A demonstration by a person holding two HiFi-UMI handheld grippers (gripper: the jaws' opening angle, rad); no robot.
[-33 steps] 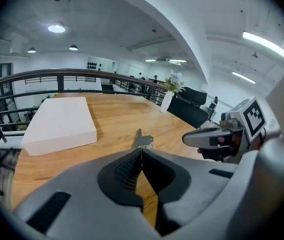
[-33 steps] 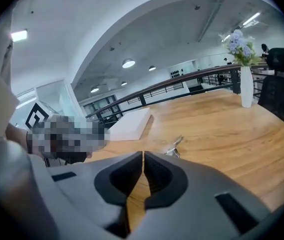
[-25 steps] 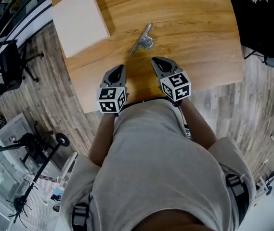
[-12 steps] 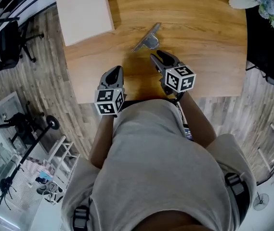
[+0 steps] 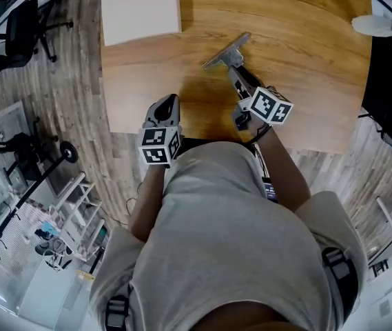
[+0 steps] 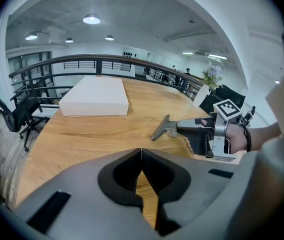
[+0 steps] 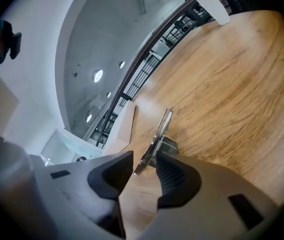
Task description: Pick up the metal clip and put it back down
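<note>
Moved: right gripper up to clip; jaws have just spread round its end, no pinch yet.
Left gripper: jaws pressed together, empty.

Orange-brown grained table; plain off-white box; silver-grey metal clip. Dark grey left gripper and right gripper, 2 black-and-white marker cubes. Floor seems grey planking.
</note>
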